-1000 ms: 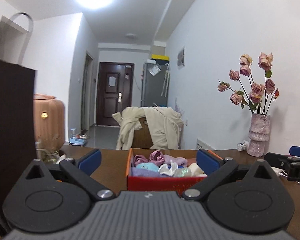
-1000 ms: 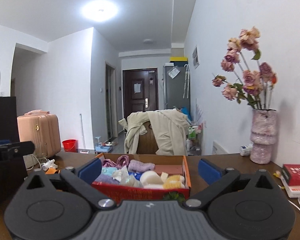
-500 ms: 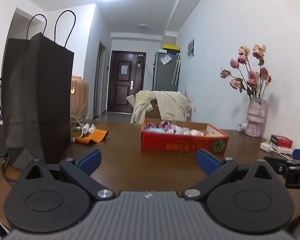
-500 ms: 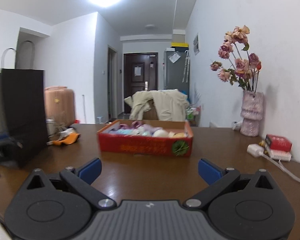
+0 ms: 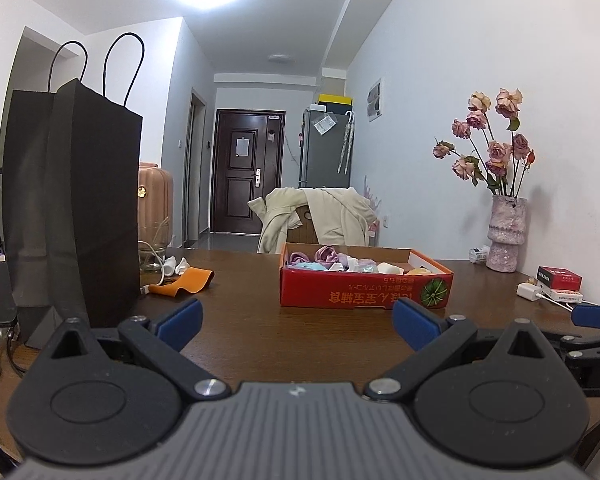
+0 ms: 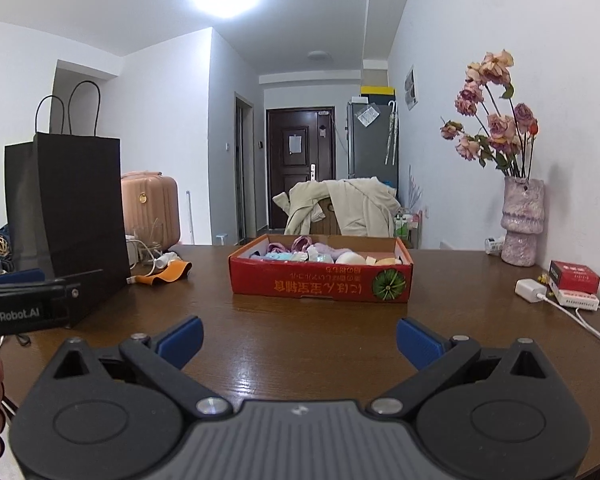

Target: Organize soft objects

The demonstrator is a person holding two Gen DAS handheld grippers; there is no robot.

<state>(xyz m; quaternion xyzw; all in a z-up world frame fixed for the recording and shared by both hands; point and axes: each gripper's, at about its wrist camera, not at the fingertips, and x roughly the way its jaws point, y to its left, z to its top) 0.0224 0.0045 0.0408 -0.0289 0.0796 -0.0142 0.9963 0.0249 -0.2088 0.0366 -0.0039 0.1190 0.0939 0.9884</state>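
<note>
A red cardboard box (image 5: 364, 292) (image 6: 320, 284) sits mid-table, filled with several soft items (image 5: 332, 260) (image 6: 312, 253) in pink, purple, teal and white. My left gripper (image 5: 296, 322) hovers open over the near part of the table, well short of the box, nothing between its blue pads. My right gripper (image 6: 299, 334) is also open and empty, facing the box from a similar distance. The left gripper's side (image 6: 24, 300) shows at the left edge of the right wrist view.
A tall black paper bag (image 5: 72, 208) (image 6: 68, 200) stands on the table's left. An orange strap (image 5: 182, 282) and white cables lie beside it. A vase of dried roses (image 5: 506, 236) (image 6: 522, 220), a red packet (image 6: 574, 276) and a power strip (image 6: 576, 300) occupy the right.
Both grippers have pulled back from right at the box to well in front of it, so the box looks smaller and the black bag has come into full view. Both stayed open.
</note>
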